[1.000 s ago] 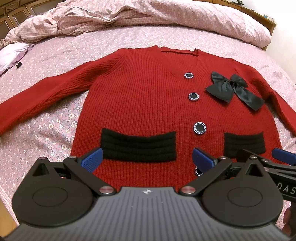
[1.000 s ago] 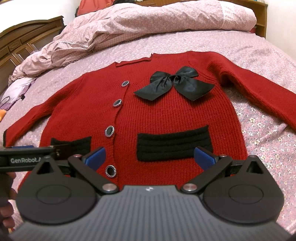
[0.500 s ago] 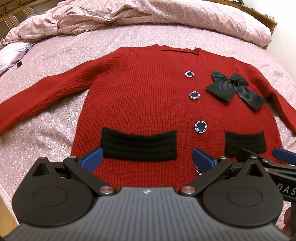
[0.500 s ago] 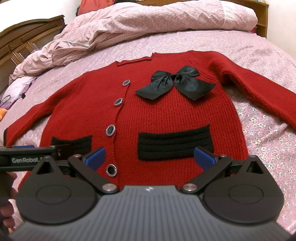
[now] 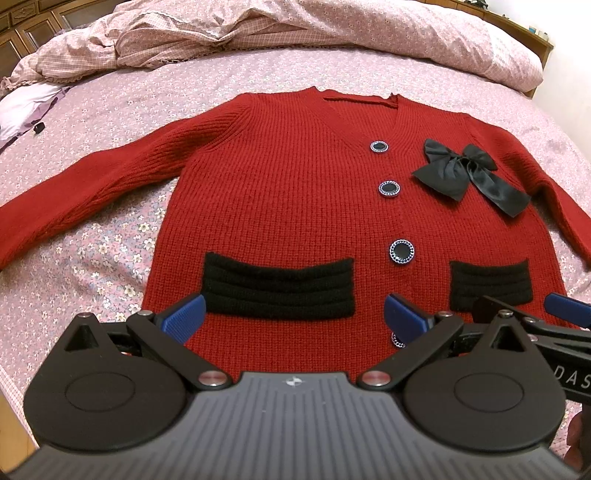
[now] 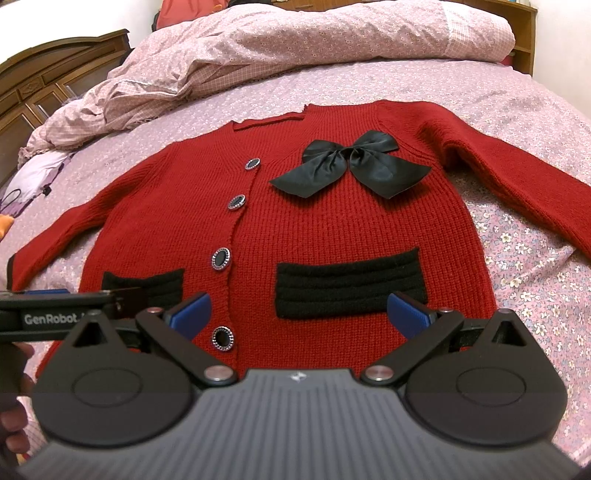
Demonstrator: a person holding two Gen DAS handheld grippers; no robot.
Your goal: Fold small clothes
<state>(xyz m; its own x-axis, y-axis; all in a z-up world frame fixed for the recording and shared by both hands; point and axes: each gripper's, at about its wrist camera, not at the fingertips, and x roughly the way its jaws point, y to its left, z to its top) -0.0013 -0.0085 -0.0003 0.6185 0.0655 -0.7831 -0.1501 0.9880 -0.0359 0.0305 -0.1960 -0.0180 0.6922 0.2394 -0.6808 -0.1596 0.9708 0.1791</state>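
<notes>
So far the red cardigan [image 5: 288, 206] is lying flat and face up across the middle of both frames on the bed [image 5: 92, 266], buttoned, with both sleeves spread out toward the left and right edges, and no fold is showing in it yet, so the whole task appears to be lying ahead. The left tongs [image 5: 293, 317] are hovering at the lower centre of their frame over the hem, below the black pocket band [image 5: 277, 288], with the jaws standing wide apart and holding nothing. The right tongs [image 6: 299, 314] are likewise hanging agape and empty over the hem at the lower centre of their view. A black satin bow [image 6: 351, 166] is sitting on the chest and may be bulking up any fold over it. A rumpled pink duvet [image 5: 295, 33] is filling the upper part of the frame, well apart from the cardigan, and a pale cloth [image 5: 26, 107] is lying at the upper left; neither seems to be getting in the way.
</notes>
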